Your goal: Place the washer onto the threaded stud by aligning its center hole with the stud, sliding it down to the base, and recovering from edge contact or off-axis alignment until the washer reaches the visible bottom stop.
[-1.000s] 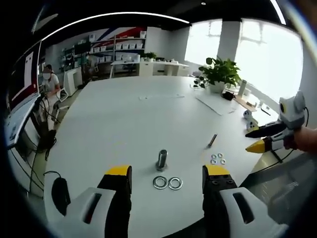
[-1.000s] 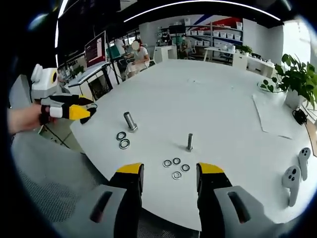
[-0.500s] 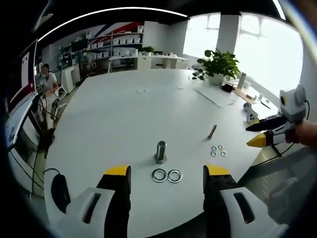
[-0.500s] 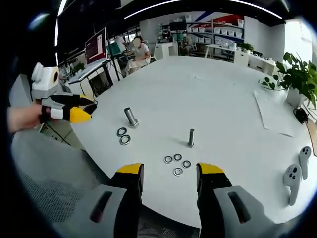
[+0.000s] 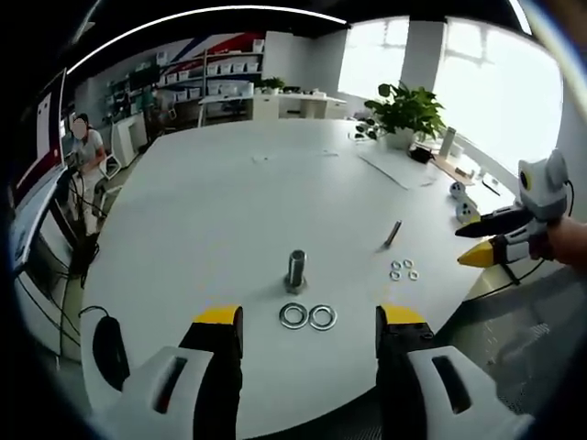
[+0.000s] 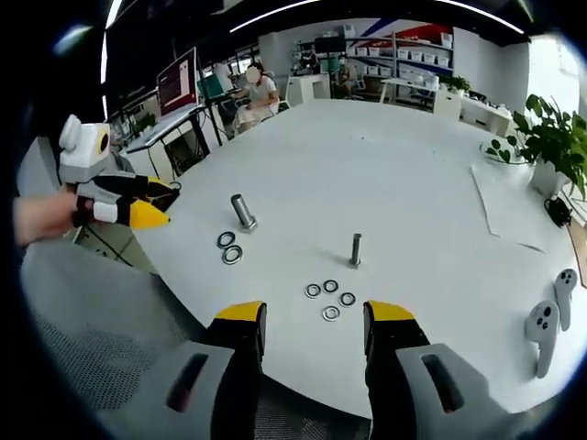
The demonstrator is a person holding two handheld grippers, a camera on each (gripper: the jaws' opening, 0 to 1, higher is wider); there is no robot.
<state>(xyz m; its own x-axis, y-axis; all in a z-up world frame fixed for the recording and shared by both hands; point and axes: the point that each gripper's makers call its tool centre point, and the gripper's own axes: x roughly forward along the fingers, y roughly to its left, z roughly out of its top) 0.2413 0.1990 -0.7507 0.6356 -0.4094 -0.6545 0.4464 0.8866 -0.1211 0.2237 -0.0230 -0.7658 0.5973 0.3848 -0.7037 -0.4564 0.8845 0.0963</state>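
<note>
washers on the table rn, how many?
5. Two large washers lie side by side in front of the thick stud; three small washers cluster near the thin stud. None on either stud; none looks hidden.

1. In the left gripper view the whole scene has drifted: the large stud [image 5: 296, 270] and the two large washers [image 5: 308, 317] now sit slightly higher in the frame than a second ago, which is camera motion.
2. In the right gripper view the thin stud [image 6: 356, 249] and the three small washers [image 6: 330, 300] have likewise shifted slightly up the frame.
</note>
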